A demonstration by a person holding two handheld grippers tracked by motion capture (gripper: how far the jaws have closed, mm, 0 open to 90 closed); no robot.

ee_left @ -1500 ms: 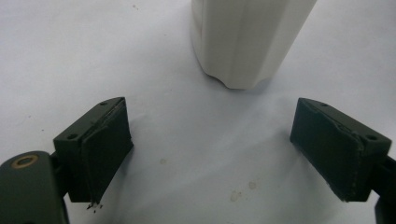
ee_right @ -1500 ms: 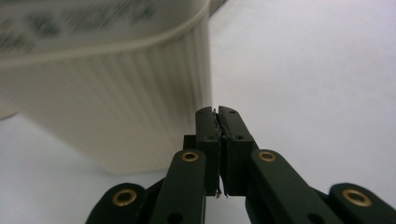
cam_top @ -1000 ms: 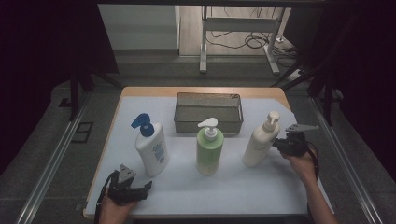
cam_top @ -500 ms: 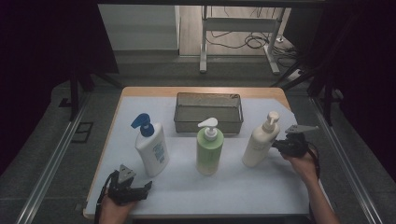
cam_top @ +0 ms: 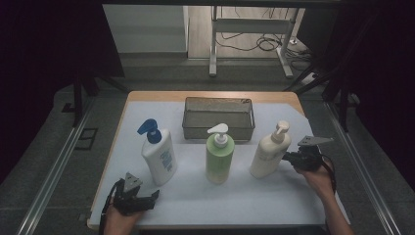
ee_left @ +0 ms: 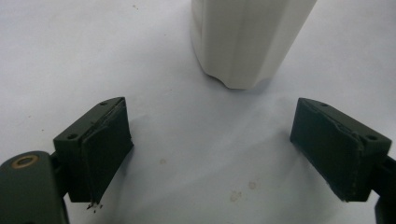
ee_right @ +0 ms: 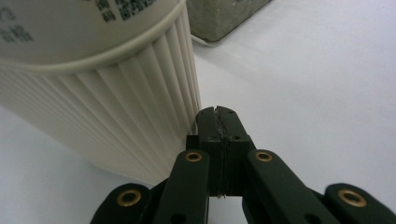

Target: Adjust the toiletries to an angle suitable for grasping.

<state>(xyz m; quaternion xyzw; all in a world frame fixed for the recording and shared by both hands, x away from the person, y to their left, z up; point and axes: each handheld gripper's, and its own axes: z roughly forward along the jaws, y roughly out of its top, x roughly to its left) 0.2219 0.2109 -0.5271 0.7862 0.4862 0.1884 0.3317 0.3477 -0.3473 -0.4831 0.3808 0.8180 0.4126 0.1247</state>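
Three pump bottles stand in a row on the white sheet: a white one with a blue pump [cam_top: 159, 156], a green one [cam_top: 219, 159] and a cream one [cam_top: 265, 155]. My right gripper [cam_top: 285, 157] is shut with nothing between its jaws. In the right gripper view its tips [ee_right: 218, 116] sit right against the ribbed base of the cream bottle [ee_right: 107, 93]. My left gripper [cam_top: 152, 197] rests near the table's front left, open and empty. In the left gripper view its jaws [ee_left: 212, 144] stand wide apart, a short way from the base of the white bottle [ee_left: 247, 42].
A grey mesh basket [cam_top: 219, 128] stands behind the green bottle; its corner [ee_right: 224, 16] shows past the cream bottle. The wooden table edge [cam_top: 117, 122] frames the white sheet. Metal rails [cam_top: 54, 166] run along both sides.
My right hand has sunk slightly beside the cream bottle. The left hand and all three bottles have stayed put.
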